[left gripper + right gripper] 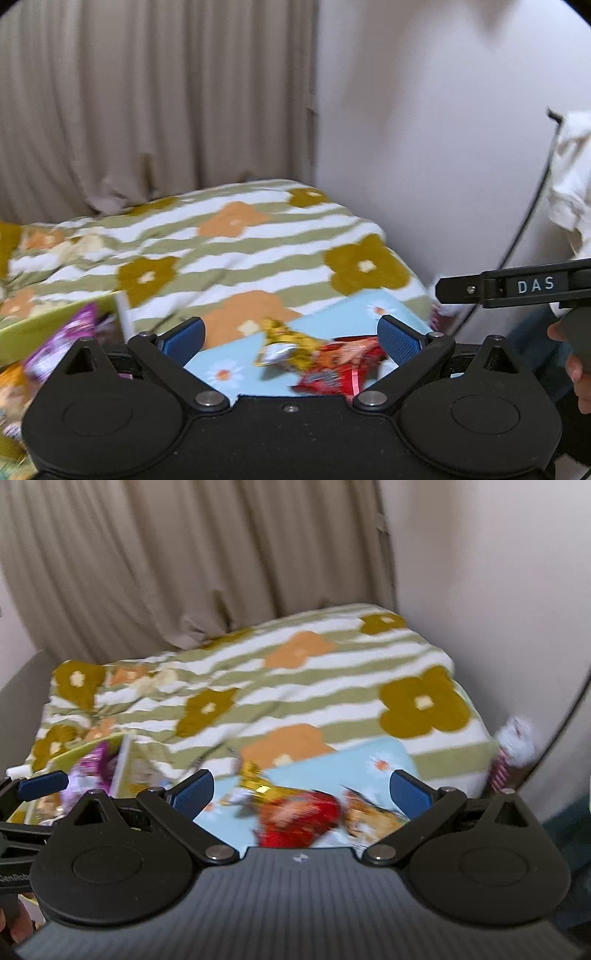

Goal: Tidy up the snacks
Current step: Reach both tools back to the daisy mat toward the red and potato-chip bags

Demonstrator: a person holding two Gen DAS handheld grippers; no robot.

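Loose snack packets lie on a light blue flowered mat (pixel 229 365) (pixel 354 764) on the bed: a gold one (pixel 288 341) (pixel 256 784), a red one (pixel 343 363) (pixel 299 818) and an orange-brown one (pixel 373 812). My left gripper (pixel 290 334) hangs open above them, nothing between its blue pads. My right gripper (pixel 301 788) is open too, just over the same packets. A yellow-green box (pixel 40 325) (pixel 122 757) at the left holds purple packets (pixel 70 339) (pixel 92 771). The views are blurred.
A striped flower-print blanket (pixel 229 251) (pixel 280 686) covers the bed. Beige curtains (pixel 147 103) hang behind, with a white wall (pixel 424 129) to the right. A pink-and-white packet (pixel 513 746) sits against the wall. A hand (pixel 580 373) holds the other gripper.
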